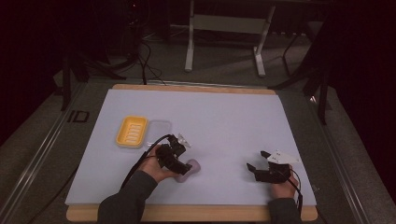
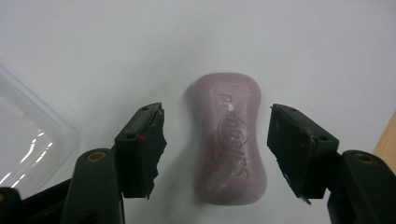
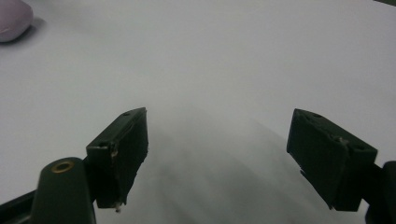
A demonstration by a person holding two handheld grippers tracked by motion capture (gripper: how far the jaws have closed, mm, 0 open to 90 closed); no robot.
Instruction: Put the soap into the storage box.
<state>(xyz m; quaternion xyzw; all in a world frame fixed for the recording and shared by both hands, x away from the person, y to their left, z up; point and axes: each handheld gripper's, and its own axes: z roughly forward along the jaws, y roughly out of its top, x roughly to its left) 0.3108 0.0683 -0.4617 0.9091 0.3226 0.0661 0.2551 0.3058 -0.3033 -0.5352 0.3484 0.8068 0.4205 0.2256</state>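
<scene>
A pale purple bar of soap [image 2: 229, 140] lies flat on the white table sheet, lettering up. My left gripper [image 2: 217, 149] hangs over it with a jaw on each side of the bar and a gap at both pads, so it is open. From above, that left gripper [image 1: 183, 167] sits near the table's front left, over the soap [image 1: 192, 168]. My right gripper [image 1: 256, 161] rests at the front right, open with nothing between its jaws [image 3: 217, 158]. A corner of the soap [image 3: 11, 18] shows far off in the right gripper view.
A yellow soap dish [image 1: 132, 131] stands left of centre, with a clear plastic lid [image 1: 159, 128] beside it; the lid's edge [image 2: 28, 135] lies just left of my left gripper. The wooden table edge [image 1: 196, 213] runs along the front.
</scene>
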